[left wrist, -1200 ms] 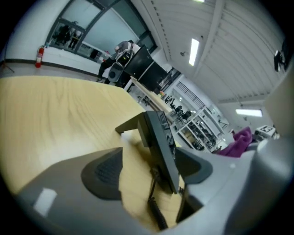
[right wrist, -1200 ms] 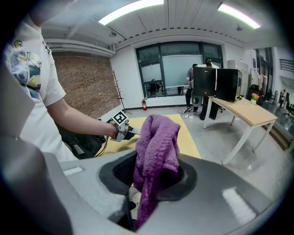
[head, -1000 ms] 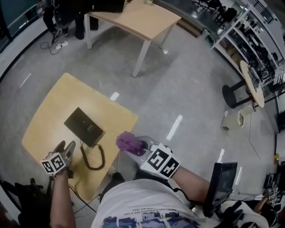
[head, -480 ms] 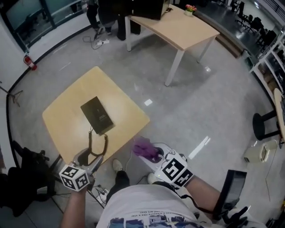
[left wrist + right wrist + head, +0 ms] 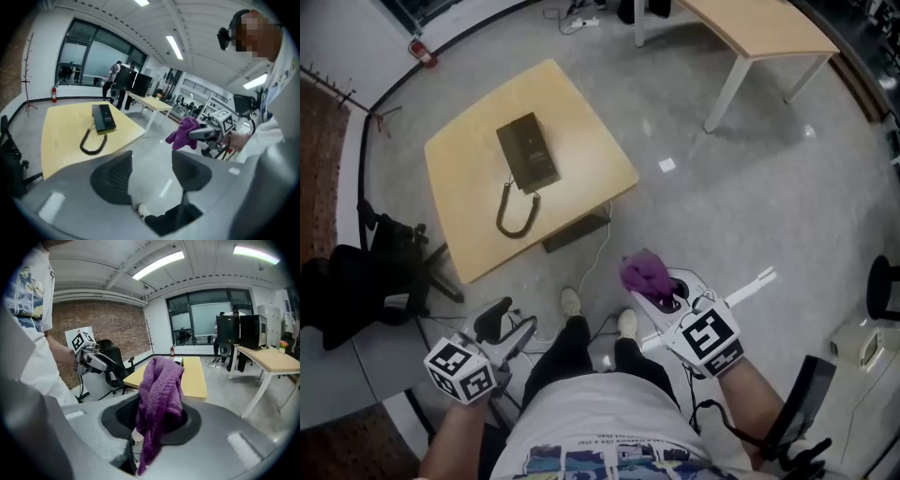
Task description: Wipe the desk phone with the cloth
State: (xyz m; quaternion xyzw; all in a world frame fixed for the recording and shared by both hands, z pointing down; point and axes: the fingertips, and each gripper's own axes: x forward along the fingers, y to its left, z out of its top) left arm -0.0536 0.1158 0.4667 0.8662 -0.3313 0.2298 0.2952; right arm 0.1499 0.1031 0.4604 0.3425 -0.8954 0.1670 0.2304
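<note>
Distance is what matters here: in the head view the desk phone point(image 5: 528, 152) sits on the yellow table point(image 5: 581, 141), well apart from both grippers, which hang low beside your legs over the floor. Its long axis runs away from you with a slight lean, and the coiled cord point(image 5: 517, 208) loops off the end nearer you. The left gripper point(image 5: 508, 328) is almost in line with the phone. The right gripper point(image 5: 661, 291), which carries the purple cloth point(image 5: 642, 272), stands off to the side, so the phone lies ahead of it and to your left. Neither looks clearly nearer. In the left gripper view the two dark pads point(image 5: 112, 178) stand apart with only floor and a shoe showing between them. These jaws have just been closing a little and hold nothing. The phone shows beyond them to the upper left, across the table's near edge, and the cloth to the right. In the right gripper view the jaws are pinched on the cloth, which bunches upward and trails down below them. It hides most of the table behind it, and I cannot pick out the phone for certain there. Your next move, as I judge it, calls for carrying the cloth forward and leftward onto the table.
</note>
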